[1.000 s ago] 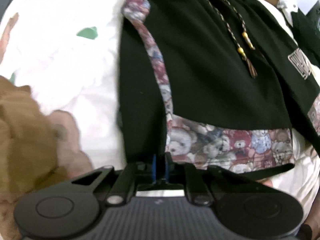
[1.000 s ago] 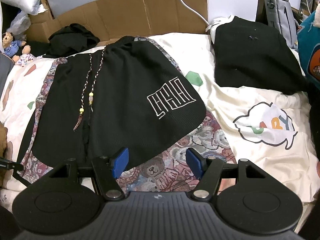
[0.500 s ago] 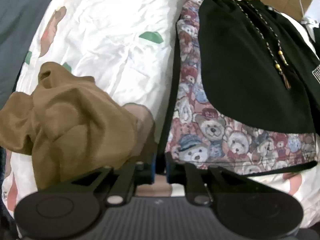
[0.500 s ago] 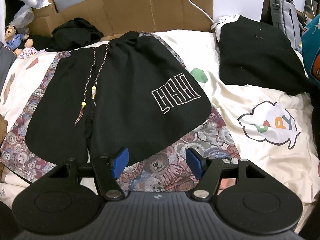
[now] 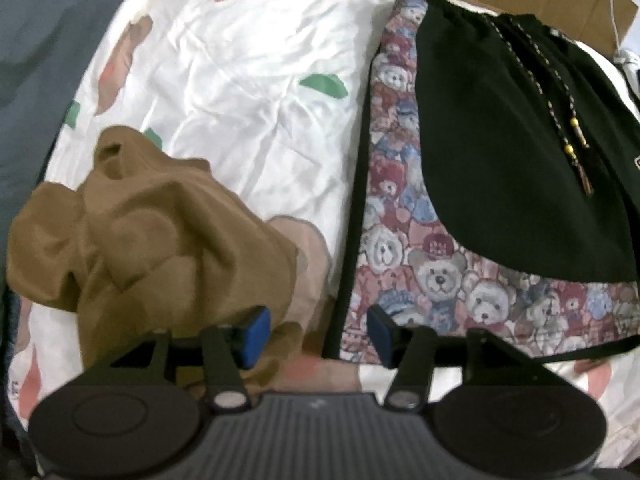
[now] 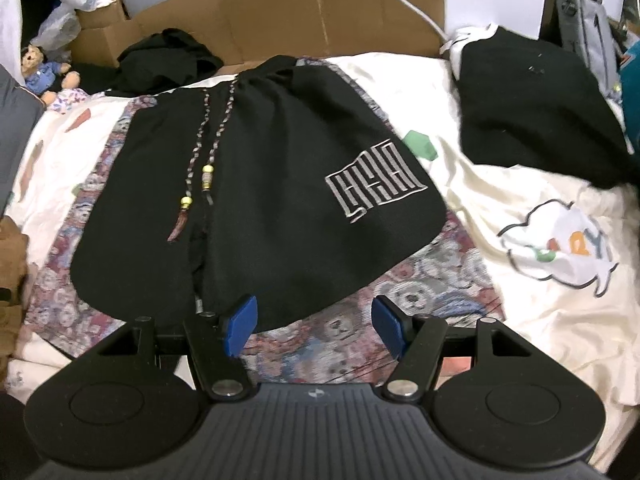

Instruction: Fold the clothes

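Since a second ago the left gripper [image 5: 316, 330] has let go of the hem it was pinching and pulled back, so its blue pads now stand spread with nothing between them. The right gripper [image 6: 314, 326] is spread too and empty, hovering at the near hem.

The shorts [image 6: 256, 200] lie flat on the bedsheet [image 5: 240, 80], waistband at 12 o'clock, hem at 6 o'clock, black panels over a teddy-bear print border. Their drawstring [image 6: 206, 160] trails down the middle. A crumpled brown garment [image 5: 160, 240] sits at 9 o'clock, just beside the shorts' left edge.

I judge the spreading-out step finished and the first fold about to begin. The next move likely calls for each gripper to close on a hem corner or one side edge, then carry it across so one leg lands on the other, keeping the cloth clear of the brown garment.
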`<state>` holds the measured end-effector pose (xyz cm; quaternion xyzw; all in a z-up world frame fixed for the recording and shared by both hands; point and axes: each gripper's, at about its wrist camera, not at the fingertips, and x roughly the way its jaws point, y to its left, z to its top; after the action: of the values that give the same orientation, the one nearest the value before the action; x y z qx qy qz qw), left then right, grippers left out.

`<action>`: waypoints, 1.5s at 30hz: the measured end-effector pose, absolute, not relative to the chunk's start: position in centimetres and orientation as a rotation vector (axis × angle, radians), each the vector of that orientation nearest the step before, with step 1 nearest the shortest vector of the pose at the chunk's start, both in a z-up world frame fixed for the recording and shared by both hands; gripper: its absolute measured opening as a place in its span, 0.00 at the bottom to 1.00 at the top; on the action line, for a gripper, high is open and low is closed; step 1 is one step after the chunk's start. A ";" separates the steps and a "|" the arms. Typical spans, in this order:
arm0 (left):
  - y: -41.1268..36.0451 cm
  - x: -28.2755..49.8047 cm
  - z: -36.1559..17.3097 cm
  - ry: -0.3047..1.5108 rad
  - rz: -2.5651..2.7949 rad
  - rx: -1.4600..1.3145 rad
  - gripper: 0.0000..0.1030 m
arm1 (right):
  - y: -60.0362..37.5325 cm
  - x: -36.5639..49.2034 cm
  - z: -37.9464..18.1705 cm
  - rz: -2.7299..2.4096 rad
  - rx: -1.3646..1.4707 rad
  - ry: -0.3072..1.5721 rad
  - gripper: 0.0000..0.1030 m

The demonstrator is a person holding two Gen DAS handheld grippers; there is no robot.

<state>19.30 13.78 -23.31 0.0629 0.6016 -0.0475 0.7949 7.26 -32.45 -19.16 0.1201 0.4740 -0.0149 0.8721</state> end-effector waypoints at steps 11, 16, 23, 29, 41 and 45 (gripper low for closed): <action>13.8 19.7 -26.7 1.321 -0.108 0.113 0.62 | -30.1 7.6 -19.2 0.084 0.292 1.020 0.66; 14.4 19.9 -28.3 1.371 -0.124 0.033 0.09 | -28.7 8.0 -20.1 0.165 0.378 1.061 0.66; 14.7 19.6 -27.6 1.379 -0.157 0.072 0.05 | -24.9 9.0 -22.0 0.222 0.351 1.146 0.66; 15.8 19.1 -26.8 1.359 -0.138 0.088 0.05 | -23.5 9.7 -24.0 0.200 0.429 1.221 0.66; 15.8 18.5 -26.7 1.360 -0.119 0.111 0.05 | -23.1 8.5 -28.2 0.217 0.442 1.350 0.02; 15.5 18.3 -26.3 1.354 -0.102 0.107 0.13 | -23.7 8.2 -27.8 0.209 0.435 1.346 0.03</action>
<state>18.34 15.51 -26.29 0.0496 0.6259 -0.0472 0.7769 8.15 -23.67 -27.75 0.1993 0.6172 0.0960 0.7551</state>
